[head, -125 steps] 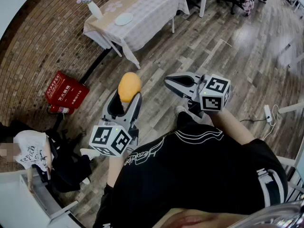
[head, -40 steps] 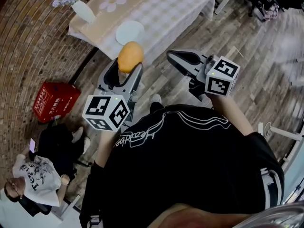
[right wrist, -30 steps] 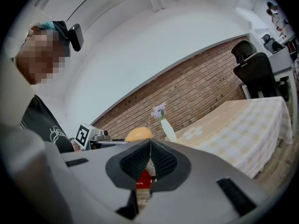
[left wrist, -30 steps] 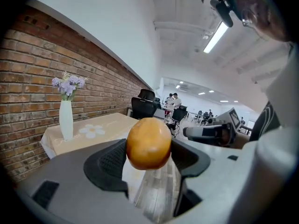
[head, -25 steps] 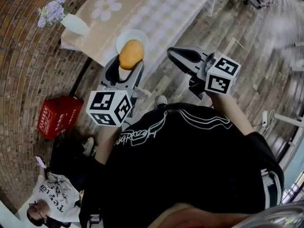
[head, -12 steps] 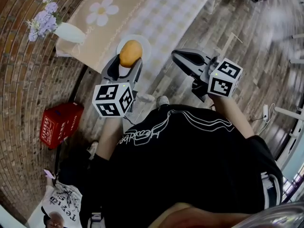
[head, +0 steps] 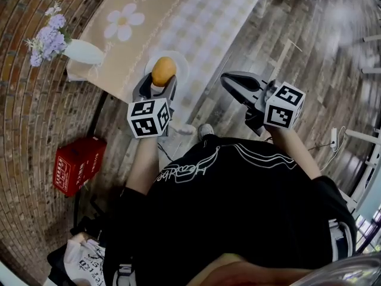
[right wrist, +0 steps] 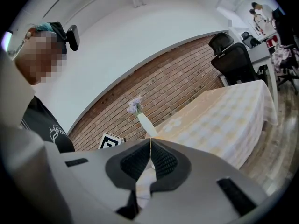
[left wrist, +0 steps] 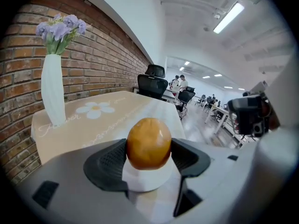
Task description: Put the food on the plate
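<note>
Orange food point(head: 164, 71): gripped between the left gripper point(head: 159, 83) jaws, over the plate point(head: 181, 66)
Plate: white, on the checked table point(head: 196, 16), near its edge
Right gripper point(head: 232, 81): jaws pressed together, nothing between them

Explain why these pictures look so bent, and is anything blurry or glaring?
Head view: the wide lens curves the brick wall and floorboards; all fairly sharp. Left gripper view: black rounded corners, the food crisp with a small shine, the ceiling light blown out white. Right gripper view: same dark rim, and the wall bows into an arc.
</note>
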`<move>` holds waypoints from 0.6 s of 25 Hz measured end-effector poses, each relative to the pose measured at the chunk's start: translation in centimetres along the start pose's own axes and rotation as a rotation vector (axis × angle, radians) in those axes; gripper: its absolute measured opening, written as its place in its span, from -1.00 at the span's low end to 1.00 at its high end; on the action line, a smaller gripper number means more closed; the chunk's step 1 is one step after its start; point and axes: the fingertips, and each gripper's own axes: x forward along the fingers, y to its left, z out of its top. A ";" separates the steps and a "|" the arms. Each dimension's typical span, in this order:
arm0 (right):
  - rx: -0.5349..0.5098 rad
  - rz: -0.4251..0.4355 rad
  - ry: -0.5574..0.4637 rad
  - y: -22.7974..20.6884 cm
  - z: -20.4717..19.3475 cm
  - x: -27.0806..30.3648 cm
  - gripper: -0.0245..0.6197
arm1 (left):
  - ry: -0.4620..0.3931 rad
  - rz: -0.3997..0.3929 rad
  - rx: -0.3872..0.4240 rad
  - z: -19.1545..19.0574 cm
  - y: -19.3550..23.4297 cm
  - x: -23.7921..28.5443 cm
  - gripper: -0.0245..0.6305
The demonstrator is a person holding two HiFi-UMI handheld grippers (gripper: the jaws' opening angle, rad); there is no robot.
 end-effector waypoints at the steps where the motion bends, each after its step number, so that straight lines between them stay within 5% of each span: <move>1: 0.004 -0.005 0.003 -0.1 -0.2 -0.2 -0.93 | 0.011 0.009 0.001 -0.5 0.3 0.5 -0.02; 15: 0.037 -0.037 0.023 -1.0 -1.8 -1.9 -0.93 | 0.051 0.055 0.067 -2.7 1.2 3.4 -0.02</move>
